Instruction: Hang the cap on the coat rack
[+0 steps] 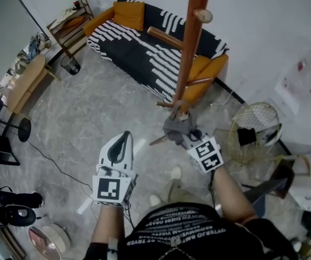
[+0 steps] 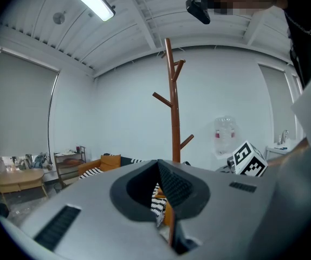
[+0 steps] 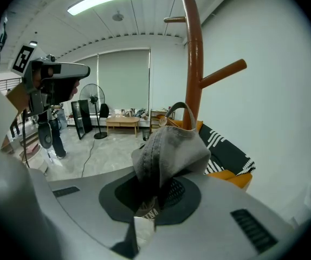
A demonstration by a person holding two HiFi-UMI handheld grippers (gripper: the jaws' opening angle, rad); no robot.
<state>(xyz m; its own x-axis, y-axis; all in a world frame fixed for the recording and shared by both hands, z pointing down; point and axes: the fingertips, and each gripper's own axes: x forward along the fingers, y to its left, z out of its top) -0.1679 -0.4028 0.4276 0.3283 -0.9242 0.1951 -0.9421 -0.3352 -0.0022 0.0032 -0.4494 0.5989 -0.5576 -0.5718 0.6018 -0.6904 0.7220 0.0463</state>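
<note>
A grey cap (image 1: pixel 177 128) hangs bunched from my right gripper (image 1: pixel 186 137), which is shut on its fabric just in front of the coat rack's brown pole (image 1: pixel 190 42). In the right gripper view the cap (image 3: pixel 169 148) rises out of the jaws of the right gripper (image 3: pixel 156 193), the coat rack (image 3: pixel 193 64) stands close behind it, and a slanted peg (image 3: pixel 223 72) sticks out above and to the right. My left gripper (image 1: pixel 124 138) is lower left of the cap, shut and holding nothing. In the left gripper view, past the left gripper (image 2: pixel 160 169), the coat rack (image 2: pixel 173 107) stands upright and farther off.
An orange sofa with a black-and-white throw (image 1: pixel 139 37) stands behind the rack. A wire basket (image 1: pixel 256 129) sits on the floor to the right. A wooden table (image 1: pixel 28 80) and a black stand (image 1: pixel 20 129) are at the left, with cables on the floor.
</note>
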